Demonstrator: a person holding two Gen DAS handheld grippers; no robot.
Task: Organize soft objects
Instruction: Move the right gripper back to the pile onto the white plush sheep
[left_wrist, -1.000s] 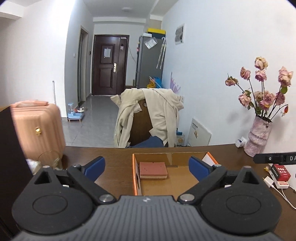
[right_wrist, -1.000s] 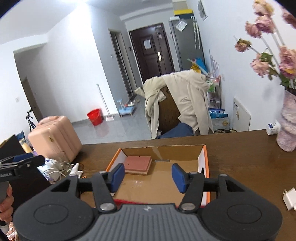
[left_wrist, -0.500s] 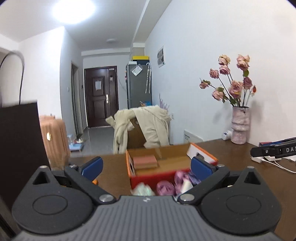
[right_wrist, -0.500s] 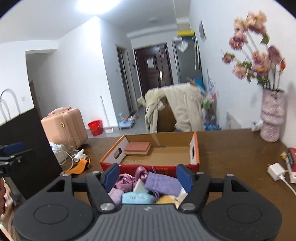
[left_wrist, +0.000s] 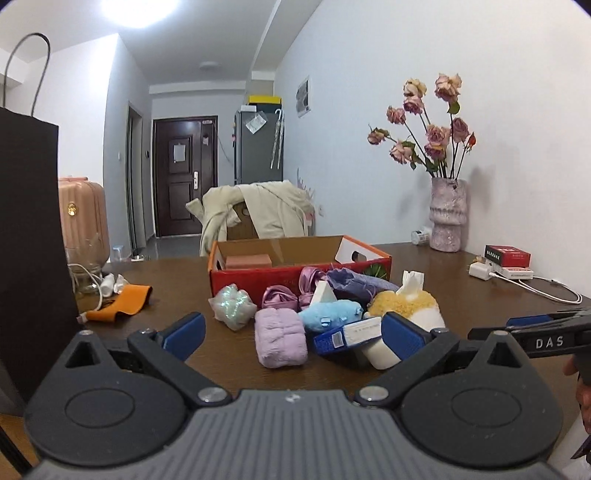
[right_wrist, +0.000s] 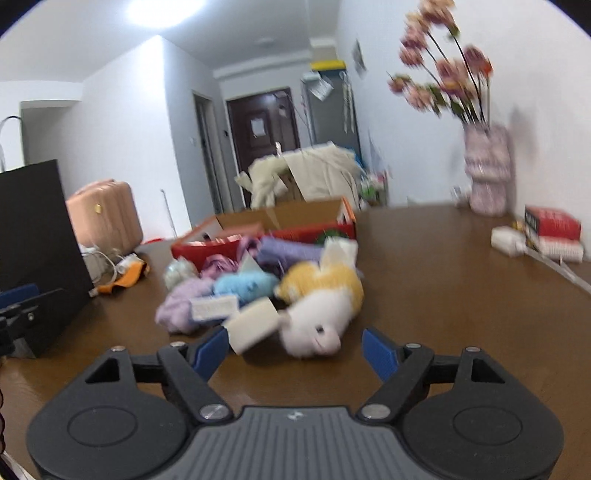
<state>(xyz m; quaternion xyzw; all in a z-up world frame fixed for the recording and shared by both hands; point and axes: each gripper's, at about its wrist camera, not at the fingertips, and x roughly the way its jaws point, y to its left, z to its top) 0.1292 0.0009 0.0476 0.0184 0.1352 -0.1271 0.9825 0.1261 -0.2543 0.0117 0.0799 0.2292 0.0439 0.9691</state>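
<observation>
Brown wood runs across the whole bench (left_wrist: 443, 280), and everything I am sorting sits on it. Biggest on it is the open cardboard box (left_wrist: 295, 266) with its red front wall and orange rim, standing at the far side of the pile; a pinkish block (left_wrist: 248, 261) lies inside it at the left end. A black paper bag (left_wrist: 29, 236) stands upright at the left edge of the bench, and a pale vase (left_wrist: 447, 218) of dried roses stands well apart on the right, against the wall.

Just in front of the box the soft things are heaped together, touching one another: a yellow-and-white plush (right_wrist: 321, 299) on the right with its white face towards me, a lilac folded cloth (left_wrist: 280, 336) at the near left, a light blue plush (left_wrist: 328, 314) between them, a purple cloth (left_wrist: 354, 282) and shiny mauve fabric (left_wrist: 280, 297) right against the box wall, and a clear glittery packet (left_wrist: 232, 304) at the left end. A small blue-and-white carton (left_wrist: 347, 334) lies across the near side of the heap.

My left tongs (left_wrist: 293, 328) stand wide apart with nothing gripped — the lilac cloth shows between the blue pads (left_wrist: 184, 330) but beyond them. My right tongs (right_wrist: 295, 350) have just been opening and hold nothing; the plush's white face lies just ahead of the gap, not touched
</observation>
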